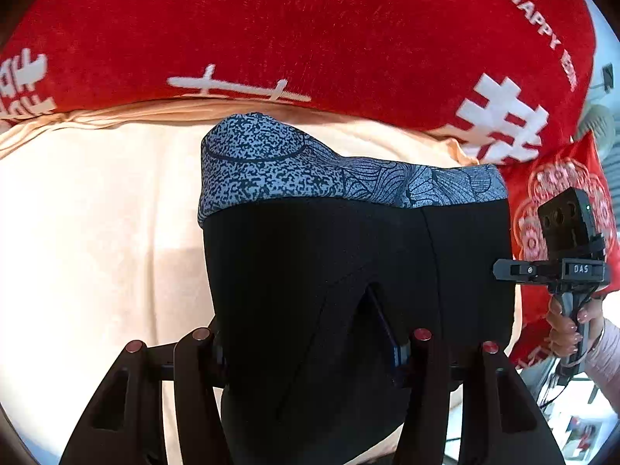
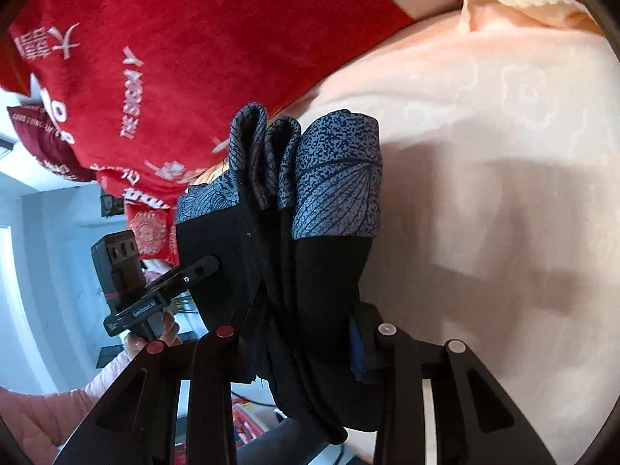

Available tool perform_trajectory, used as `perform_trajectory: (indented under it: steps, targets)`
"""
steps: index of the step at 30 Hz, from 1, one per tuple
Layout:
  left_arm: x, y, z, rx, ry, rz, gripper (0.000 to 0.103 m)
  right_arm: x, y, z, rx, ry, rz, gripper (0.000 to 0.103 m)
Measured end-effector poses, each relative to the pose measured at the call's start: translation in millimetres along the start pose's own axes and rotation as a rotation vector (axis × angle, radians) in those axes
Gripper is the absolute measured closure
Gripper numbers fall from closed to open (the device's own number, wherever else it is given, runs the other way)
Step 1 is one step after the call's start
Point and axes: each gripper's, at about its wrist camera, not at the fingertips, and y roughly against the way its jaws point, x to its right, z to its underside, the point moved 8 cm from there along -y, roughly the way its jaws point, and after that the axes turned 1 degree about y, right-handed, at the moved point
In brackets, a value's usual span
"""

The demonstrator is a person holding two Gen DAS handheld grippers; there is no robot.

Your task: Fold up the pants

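The pants are black with a blue-grey patterned band along the far edge. They are folded into a thick bundle and held up above a cream sheet. My left gripper is shut on the near edge of the bundle. My right gripper is shut on its other end, where several folded layers show side on. The right gripper appears at the pants' right edge in the left wrist view. The left gripper appears at the left in the right wrist view.
A red blanket with white characters lies along the far side of the sheet. A red patterned cushion sits at the right. The room floor and clutter show beyond the bed edge.
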Motion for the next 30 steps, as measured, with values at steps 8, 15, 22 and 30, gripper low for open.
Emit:
perform_trajectory:
  steps: [8,15,22,30]
  targets:
    - [-34,10,54,-0.037,0.023,0.008,0.045,-24,-18,64,0.021,-0.039,-0.032,0.066]
    - [-76,-27,92,-0.057,0.062,-0.013,0.030,-25,-60,98,0.021,-0.062,0.018,0.066]
    - [-92,-37,89,-0.028,0.046,-0.037,0.001,11,-81,100,0.072,-0.064,0.154,0.051]
    - [-82,-11,88,0.000,-0.022,-0.158,0.001,20,-62,116,0.159,-0.135,0.347,0.024]
